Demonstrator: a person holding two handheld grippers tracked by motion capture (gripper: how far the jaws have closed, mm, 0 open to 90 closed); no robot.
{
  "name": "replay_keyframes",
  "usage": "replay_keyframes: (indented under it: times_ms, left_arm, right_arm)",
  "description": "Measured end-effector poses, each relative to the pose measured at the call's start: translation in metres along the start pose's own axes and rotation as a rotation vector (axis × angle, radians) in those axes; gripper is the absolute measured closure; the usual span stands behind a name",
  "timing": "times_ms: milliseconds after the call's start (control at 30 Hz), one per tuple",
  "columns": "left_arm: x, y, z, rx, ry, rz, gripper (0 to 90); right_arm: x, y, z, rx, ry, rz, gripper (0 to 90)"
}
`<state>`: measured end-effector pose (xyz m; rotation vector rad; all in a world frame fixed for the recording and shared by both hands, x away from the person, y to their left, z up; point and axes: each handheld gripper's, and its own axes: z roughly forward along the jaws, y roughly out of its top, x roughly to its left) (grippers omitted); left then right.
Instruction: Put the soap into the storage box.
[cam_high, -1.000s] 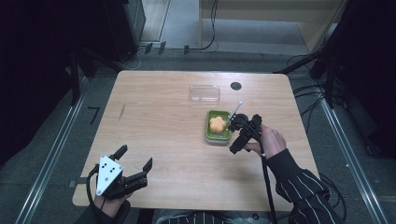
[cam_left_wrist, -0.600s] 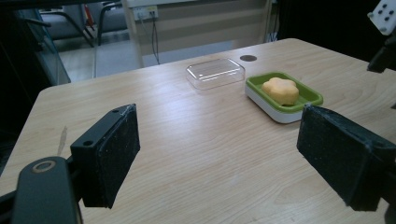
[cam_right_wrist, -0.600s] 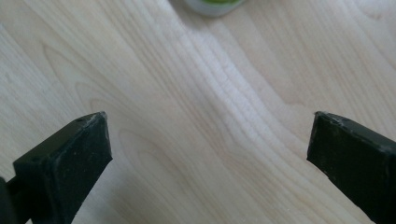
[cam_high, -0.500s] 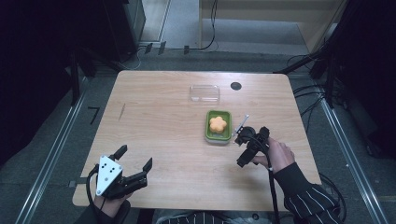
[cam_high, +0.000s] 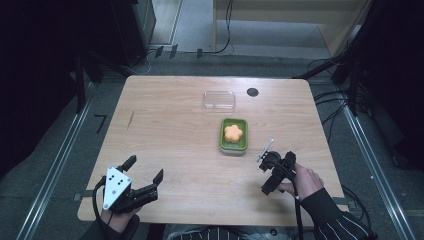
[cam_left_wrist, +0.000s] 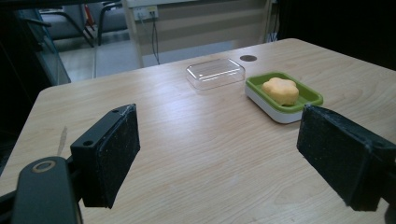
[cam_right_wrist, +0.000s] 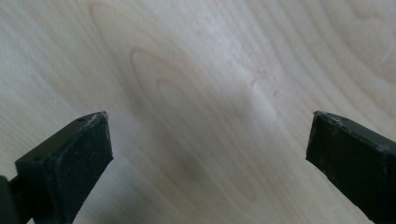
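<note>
Two claws, both empty: your right claw (cam_high: 272, 172) has its jaws spread wide over bare wood in the right gripper view, and your left claw (cam_high: 145, 177) stands just as wide apart, resting at the near left corner of the desk (cam_high: 165, 130).

The flower-shaped orange soap (cam_high: 233, 132) lies in the green soap dish (cam_high: 233, 147), which sits right of the desk's middle. In the left gripper view the soap (cam_left_wrist: 280, 90) rests flat inside the dish (cam_left_wrist: 285, 109), nothing touching it. Just beyond the dish lies the clear plastic lid (cam_high: 219, 100), apart from it and flat on the wood, with a small dark round hole (cam_high: 252, 92) in the desk just right of the lid.

As far as you can judge, the placing part is done: soap in dish, your claw let go. What looks left is the lid, which is not yet on the dish, if covering is intended.

Against a second ago, your right claw was directly at the dish's right edge, over the soap; half a second ago it had drawn off to the near right of the dish; now it sits farther toward you, well apart from the dish. The soap, dish and lid have not shifted, and your left claw has stayed put.
</note>
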<state>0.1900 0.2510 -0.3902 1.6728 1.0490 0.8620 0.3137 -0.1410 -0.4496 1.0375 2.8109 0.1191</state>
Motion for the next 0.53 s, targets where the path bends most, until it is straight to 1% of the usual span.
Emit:
replay_keyframes:
  times_ms: [67, 100, 167, 233, 300, 467, 533]
  left_arm:
    - [0.000, 0.000, 0.000, 0.001, -0.003, 0.005, 13.7]
    - [-0.001, 0.000, 0.000, 0.002, -0.004, 0.007, 13.7]
    - [0.000, 0.000, 0.000, 0.001, -0.003, 0.004, 13.7]
    - [0.000, 0.000, 0.000, 0.000, -0.001, 0.002, 13.7]
    - [0.000, 0.000, 0.000, 0.001, -0.002, 0.004, 13.7]
    - [0.000, 0.000, 0.000, 0.001, -0.001, 0.002, 13.7]
    - [-0.001, 0.001, 0.000, 0.000, -0.002, 0.005, 13.7]
  right_arm:
    - [0.002, -0.006, 0.002, 0.009, 0.003, 0.004, 0.2]
    - [0.004, -0.010, 0.003, 0.004, -0.007, 0.006, 0.2]
    - [0.006, -0.014, 0.003, 0.006, -0.007, 0.008, 0.2]
    - [0.008, -0.021, 0.002, -0.006, -0.008, 0.006, 0.2]
    - [0.009, -0.024, 0.002, -0.007, -0.007, 0.010, 0.2]
    - [0.011, -0.033, 0.006, 0.021, -0.002, 0.009, 0.2]
    - [0.011, -0.034, 0.007, 0.019, 0.001, 0.014, 0.2]
